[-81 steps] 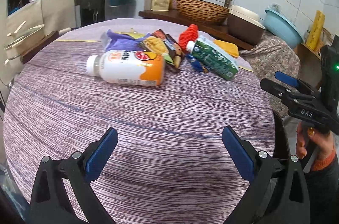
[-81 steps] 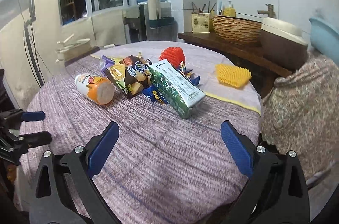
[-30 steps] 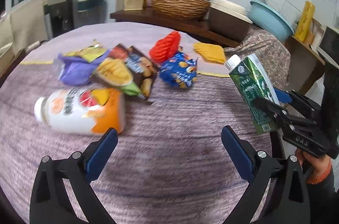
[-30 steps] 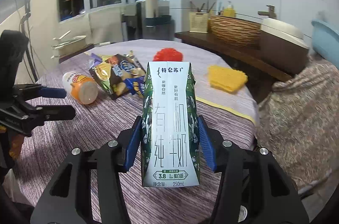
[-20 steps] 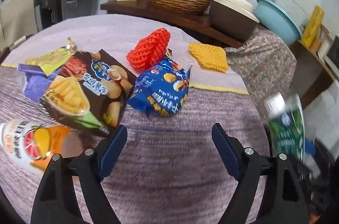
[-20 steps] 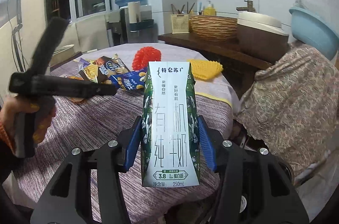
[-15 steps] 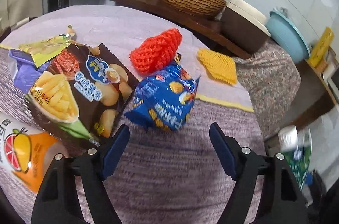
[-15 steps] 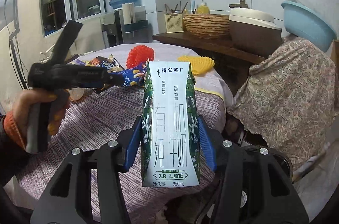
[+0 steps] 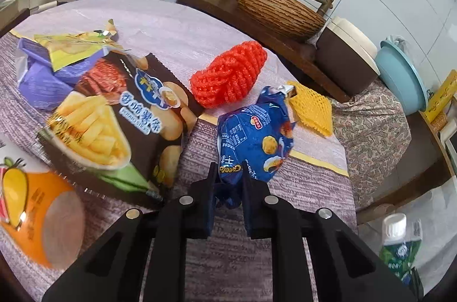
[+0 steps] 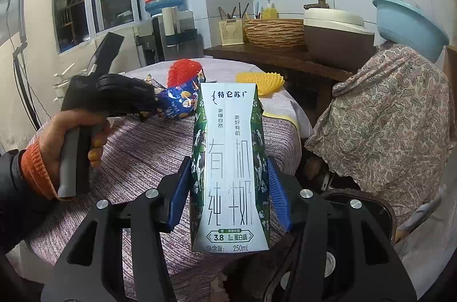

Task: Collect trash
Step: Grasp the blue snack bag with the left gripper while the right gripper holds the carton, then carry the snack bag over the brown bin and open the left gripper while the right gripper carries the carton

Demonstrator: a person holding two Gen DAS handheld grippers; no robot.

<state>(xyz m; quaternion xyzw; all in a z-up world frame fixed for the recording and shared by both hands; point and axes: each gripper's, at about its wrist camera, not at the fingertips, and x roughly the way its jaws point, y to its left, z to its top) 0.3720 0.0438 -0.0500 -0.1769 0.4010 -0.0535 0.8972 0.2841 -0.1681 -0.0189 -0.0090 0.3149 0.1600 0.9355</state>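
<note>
My left gripper (image 9: 228, 182) is shut on the near end of a blue snack bag (image 9: 254, 142) lying on the round table (image 9: 285, 205). That bag also shows in the right wrist view (image 10: 180, 99), pinched by the left gripper (image 10: 148, 109). My right gripper (image 10: 228, 187) is shut on a green and white milk carton (image 10: 231, 167), held upright off the table's right edge; the carton shows low right in the left wrist view (image 9: 400, 247). A dark bin (image 10: 360, 210) lies below the right gripper.
On the table lie a brown chip bag (image 9: 120, 125), a purple and yellow wrapper (image 9: 48, 65), an orange drink bottle (image 9: 31, 210), a red foam net (image 9: 228, 73) and a yellow foam net (image 9: 311, 108). A wooden counter (image 9: 257, 22) with a basket stands behind.
My left gripper moved forward to the blue snack bag and shut on its near end. My right gripper swung right, away from the table, still holding the carton.
</note>
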